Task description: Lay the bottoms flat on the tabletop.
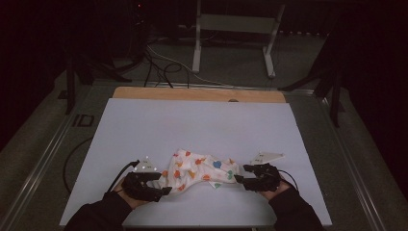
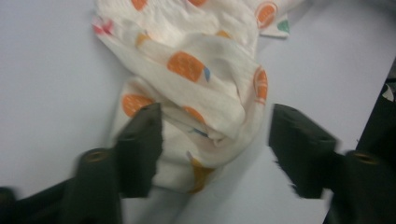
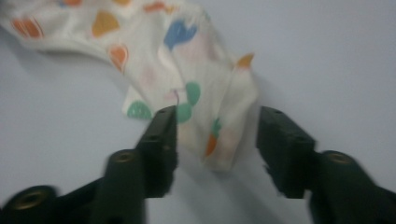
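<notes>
Patterned cloth (image 1: 199, 171) lies crumpled near me; my left gripper (image 2: 215, 135) and right gripper (image 3: 217, 130) straddle its ends wide open, holding nothing, and should close next.

Patterned cloth (image 1: 199, 171) on white table (image 1: 192, 125)

cloth (image 2: 201, 88) top cropped, forearms (image 1: 101, 214) cut off

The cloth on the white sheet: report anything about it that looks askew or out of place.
The printed cloth lies bunched and twisted near the front of the white sheet, not spread flat. Its ends are crumpled between the open jaws of the left gripper and the right gripper. No tear or stain is visible.
</notes>
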Motion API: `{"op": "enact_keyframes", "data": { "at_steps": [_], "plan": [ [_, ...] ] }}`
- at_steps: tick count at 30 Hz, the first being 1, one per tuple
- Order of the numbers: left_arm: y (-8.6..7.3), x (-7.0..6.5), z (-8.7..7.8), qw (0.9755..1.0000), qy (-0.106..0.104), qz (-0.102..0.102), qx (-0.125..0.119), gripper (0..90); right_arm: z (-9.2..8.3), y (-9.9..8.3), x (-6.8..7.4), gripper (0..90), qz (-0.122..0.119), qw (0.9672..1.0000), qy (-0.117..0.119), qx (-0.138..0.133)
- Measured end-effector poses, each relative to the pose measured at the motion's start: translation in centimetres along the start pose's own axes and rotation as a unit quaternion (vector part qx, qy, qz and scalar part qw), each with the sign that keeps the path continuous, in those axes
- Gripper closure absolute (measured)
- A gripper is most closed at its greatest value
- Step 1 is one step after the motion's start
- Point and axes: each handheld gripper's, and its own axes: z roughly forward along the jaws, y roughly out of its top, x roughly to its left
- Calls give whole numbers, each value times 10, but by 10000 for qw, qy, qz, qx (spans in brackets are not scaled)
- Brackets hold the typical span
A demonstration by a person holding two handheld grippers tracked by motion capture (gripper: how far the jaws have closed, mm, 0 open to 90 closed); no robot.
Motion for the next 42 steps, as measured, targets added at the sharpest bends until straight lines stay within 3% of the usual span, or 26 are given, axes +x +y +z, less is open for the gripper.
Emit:
{"op": "enact_keyframes", "data": {
  "at_steps": [3,5,6,7,13,18,19,20,22,23,24,26,31,33,36,38,42],
  "plan": [
    [6,6,-4,9999,26,-72,-68,215,-3,4,-3,214,-16,9999,77,-65],
    [11,9,-6,9998,-36,-17,-208,172,-5,7,-4,146,-24,9997,129,-195],
    [13,11,-7,9996,20,-18,-280,172,-7,9,-6,149,63,9995,140,-273],
    [16,13,-7,9994,66,-28,-324,172,-8,14,-8,132,-71,9995,145,-286],
    [34,30,0,9987,31,-260,-442,185,-5,34,-17,95,1,9991,9,-418],
    [47,42,17,9990,79,-299,-333,220,2,45,-19,108,45,9983,-46,-578],
    [49,45,21,9989,101,-341,-300,242,8,48,-19,195,19,9985,-160,-522],
    [50,48,25,9989,79,-363,-273,248,13,50,-21,246,60,9990,-67,-430],
    [53,52,34,9988,193,-408,-191,255,17,52,-22,287,121,9993,-40,-341],
    [53,54,38,9986,210,-443,-186,280,26,53,-24,424,139,9998,-49,-151],
    [54,57,42,9985,236,-464,-163,280,26,53,-24,424,139,9998,-49,-151],
    [55,63,51,9980,263,-566,-122,311,39,50,-27,485,229,9996,73,172],
    [54,73,69,9971,201,-740,24,362,52,42,-32,543,383,9981,173,442],
    [54,75,76,9967,142,-792,83,383,56,38,-33,622,438,9970,195,614],
    [53,76,83,9965,68,-813,167,432,59,32,-34,786,433,9958,237,770],
    [54,74,87,9967,140,-774,177,468,58,29,-33,880,420,9953,247,838],
    [57,73,91,9970,215,-736,129,551,54,30,-30,891,223,9960,63,866]
  ]
}}
